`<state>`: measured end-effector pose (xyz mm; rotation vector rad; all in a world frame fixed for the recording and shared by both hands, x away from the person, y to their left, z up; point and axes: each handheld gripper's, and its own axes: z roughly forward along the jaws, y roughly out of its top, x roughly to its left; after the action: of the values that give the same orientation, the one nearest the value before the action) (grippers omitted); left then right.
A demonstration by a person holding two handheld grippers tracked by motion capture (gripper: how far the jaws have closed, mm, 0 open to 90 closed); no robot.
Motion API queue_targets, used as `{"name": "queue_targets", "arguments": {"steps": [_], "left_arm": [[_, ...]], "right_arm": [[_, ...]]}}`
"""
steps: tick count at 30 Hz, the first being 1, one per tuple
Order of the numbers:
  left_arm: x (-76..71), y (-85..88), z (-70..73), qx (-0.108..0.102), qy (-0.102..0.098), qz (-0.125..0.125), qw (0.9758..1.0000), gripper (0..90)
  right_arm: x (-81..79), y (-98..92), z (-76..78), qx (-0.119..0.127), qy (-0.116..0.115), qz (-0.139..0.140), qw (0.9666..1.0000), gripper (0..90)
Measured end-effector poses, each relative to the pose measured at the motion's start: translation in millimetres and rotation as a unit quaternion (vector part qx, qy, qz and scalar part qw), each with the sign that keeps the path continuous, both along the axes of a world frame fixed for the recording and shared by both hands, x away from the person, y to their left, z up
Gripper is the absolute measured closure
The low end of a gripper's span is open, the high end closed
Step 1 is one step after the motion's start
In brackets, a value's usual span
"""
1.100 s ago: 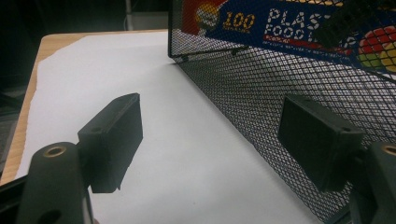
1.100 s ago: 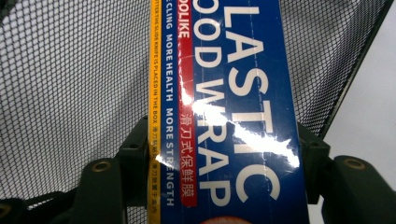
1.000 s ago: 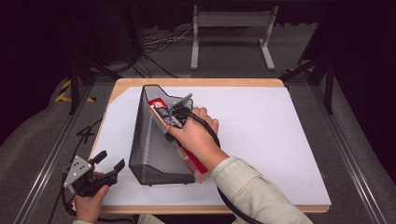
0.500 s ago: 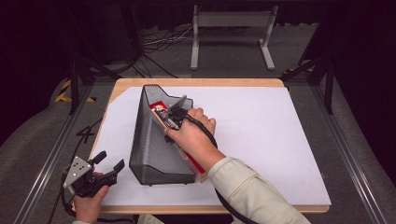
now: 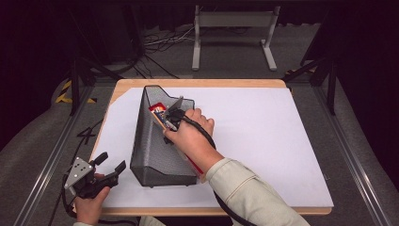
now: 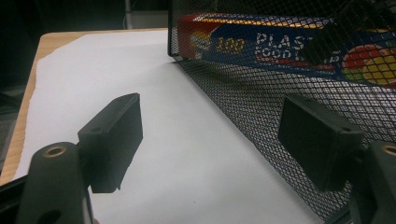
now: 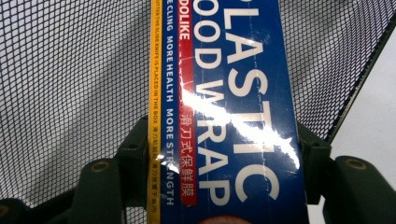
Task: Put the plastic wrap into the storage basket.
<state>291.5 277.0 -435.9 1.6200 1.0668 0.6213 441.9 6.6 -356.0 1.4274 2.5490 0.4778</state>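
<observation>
Black mesh file holder [image 5: 157, 141] stands on the white sheet [image 5: 263, 141]. Right gripper [image 5: 170, 123] jaws clamp the plastic wrap box [image 7: 224, 107] by its long sides, inside the holder; the hand covers most of the box from above. Left gripper [image 6: 210, 140] gapes wide, nothing between the jaws, beside the mesh wall.

Open white table sheet [image 5: 263, 141] right of mesh holder [image 5: 150, 155].
</observation>
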Motion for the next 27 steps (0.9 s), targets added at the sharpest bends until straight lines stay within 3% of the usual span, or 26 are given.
{"name": "queue_targets", "arguments": {"steps": [3,5,14,20,21,22,23,24,25,26,27], "left_arm": [[2.1,-0.9,0.1,0.000,0.000,-0.002,1.0000,22.9],[3.2,-1.9,-0.9,0.002,0.003,-0.004,1.0000,22.9],[1.2,0.7,-1.0,0.001,0.001,-0.001,1.0000,22.8],[2.1,-0.5,-1.0,0.001,0.000,0.001,1.0000,22.8],[2.1,-0.5,-1.0,0.001,0.000,0.001,1.0000,22.8],[2.5,-0.8,-1.0,0.001,0.000,0.000,1.0000,22.8],[2.9,-1.2,-1.0,0.002,0.000,-0.001,1.0000,22.8],[2.9,-1.2,-1.0,0.002,0.000,-0.001,1.0000,22.9],[3.0,-1.6,-1.0,0.001,0.001,0.000,1.0000,22.9],[3.2,-1.6,-0.9,0.001,0.001,-0.001,1.0000,22.8],[3.5,-1.7,-0.8,0.000,0.001,-0.001,1.0000,22.9]], "right_arm": [[-1.0,-2.6,2.0,0.014,-0.003,0.002,0.9999,33.3],[-3.3,-5.5,8.5,0.037,-0.021,0.008,0.9991,28.2],[-9.0,-17.2,29.0,0.079,-0.059,0.028,0.9947,23.2],[-18.5,-30.4,41.4,0.135,-0.124,0.057,0.9815,24.7],[-18.5,-30.4,41.4,0.135,-0.124,0.057,0.9815,24.7],[-21.5,-34.8,43.7,0.149,-0.132,0.064,0.9779,25.8],[-23.2,-36.0,45.0,0.157,-0.134,0.063,0.9763,26.0],[-24.9,-38.8,46.9,0.168,-0.147,0.073,0.9719,26.0],[-24.9,-38.8,46.9,0.168,-0.147,0.073,0.9719,26.0],[-26.1,-40.9,48.3,0.175,-0.158,0.081,0.9683,26.0],[-28.7,-44.7,51.9,0.187,-0.176,0.095,0.9618,25.9]]}}
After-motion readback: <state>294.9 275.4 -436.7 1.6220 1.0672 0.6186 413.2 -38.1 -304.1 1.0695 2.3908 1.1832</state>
